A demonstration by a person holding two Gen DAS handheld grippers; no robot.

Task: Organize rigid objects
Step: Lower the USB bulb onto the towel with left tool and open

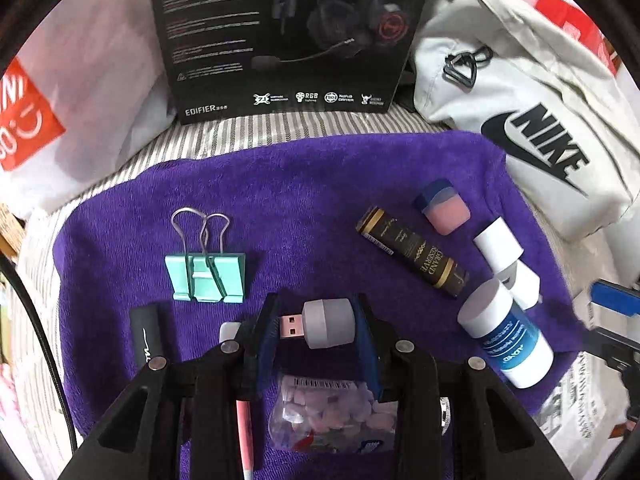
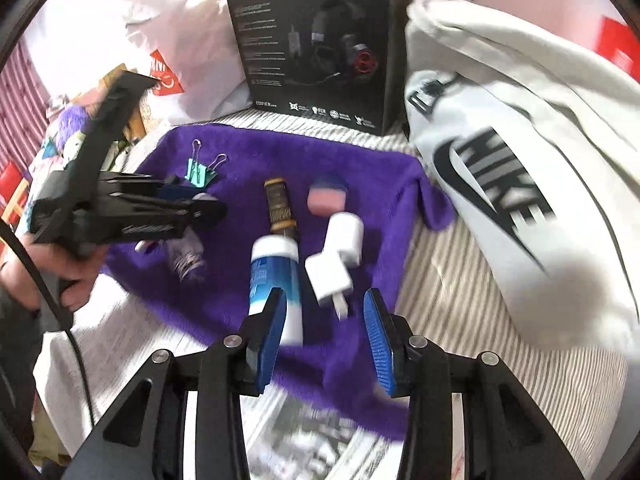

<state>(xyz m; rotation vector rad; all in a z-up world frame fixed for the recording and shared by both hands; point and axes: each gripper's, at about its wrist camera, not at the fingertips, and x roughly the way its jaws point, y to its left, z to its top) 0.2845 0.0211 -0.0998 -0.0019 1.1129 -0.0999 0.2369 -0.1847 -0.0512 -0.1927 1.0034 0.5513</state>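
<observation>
My left gripper [image 1: 318, 326] is shut on a grey USB plug light [image 1: 328, 323], held above the purple towel [image 1: 280, 200]. Under it lies a clear bag of pale tablets [image 1: 332, 412]. On the towel lie a teal binder clip [image 1: 206, 276], a dark brown tube [image 1: 412, 258], a pink and blue eraser [image 1: 442, 208], a white charger plug [image 1: 506, 258] and a blue and white bottle [image 1: 506, 342]. My right gripper [image 2: 326, 332] is open and empty, at the towel's near edge, just short of the bottle [image 2: 272, 280] and charger [image 2: 336, 260]. The left gripper [image 2: 120, 212] shows at the left of the right wrist view.
A black headset box [image 1: 280, 36] stands behind the towel. A white Nike bag [image 1: 532, 120] lies at the right. White plastic bags [image 1: 80, 92] sit at the left. A black stick [image 1: 146, 338] and a pink pen [image 1: 244, 436] lie near the left gripper. Newspaper [image 2: 304, 436] lies by the towel's near edge.
</observation>
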